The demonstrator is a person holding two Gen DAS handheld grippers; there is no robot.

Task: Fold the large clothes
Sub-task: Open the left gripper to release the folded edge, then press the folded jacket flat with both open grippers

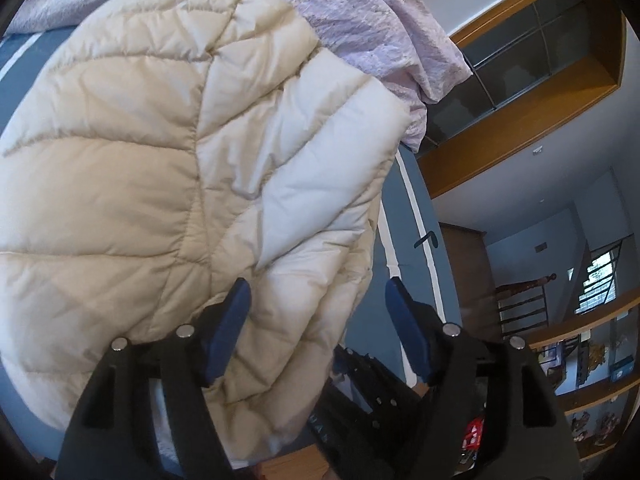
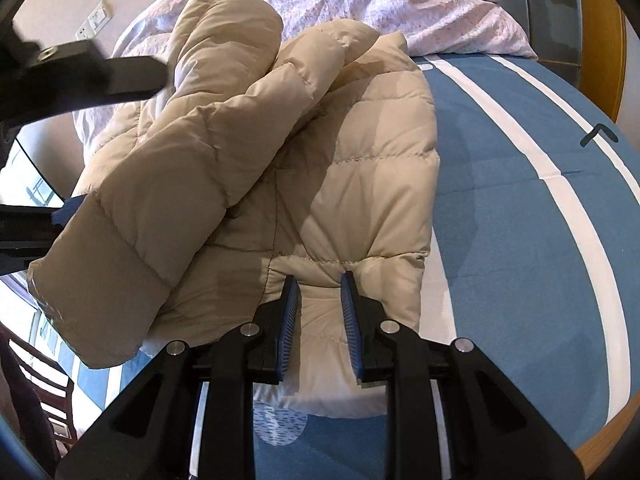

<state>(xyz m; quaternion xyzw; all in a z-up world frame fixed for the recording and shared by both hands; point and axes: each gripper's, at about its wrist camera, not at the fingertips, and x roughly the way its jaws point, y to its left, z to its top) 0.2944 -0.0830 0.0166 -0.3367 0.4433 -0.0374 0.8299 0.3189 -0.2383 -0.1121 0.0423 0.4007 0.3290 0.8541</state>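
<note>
— Beige quilted jacket (image 2: 256, 152), puffy and stitched in bands, lies on the bed (image 2: 520, 208)'s blue sheet with white stripes, a sleeve folded across it.
— And the crinkled lilac duvet (image 1: 360, 20)?
— Bunched beyond it.
— Grippers?
— Left hand-held gripper (image 1: 318, 300) is spread, pads off the jacket; right hand-held gripper (image 2: 320, 288) pinches the jacket's hem.

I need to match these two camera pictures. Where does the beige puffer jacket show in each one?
Left wrist view: the jacket fills the left and centre, beyond the open left gripper.
Right wrist view: the jacket lies centre-left, its hem pinched in the right gripper.
Shared landmark: the blue bedsheet with white stripes.
</note>
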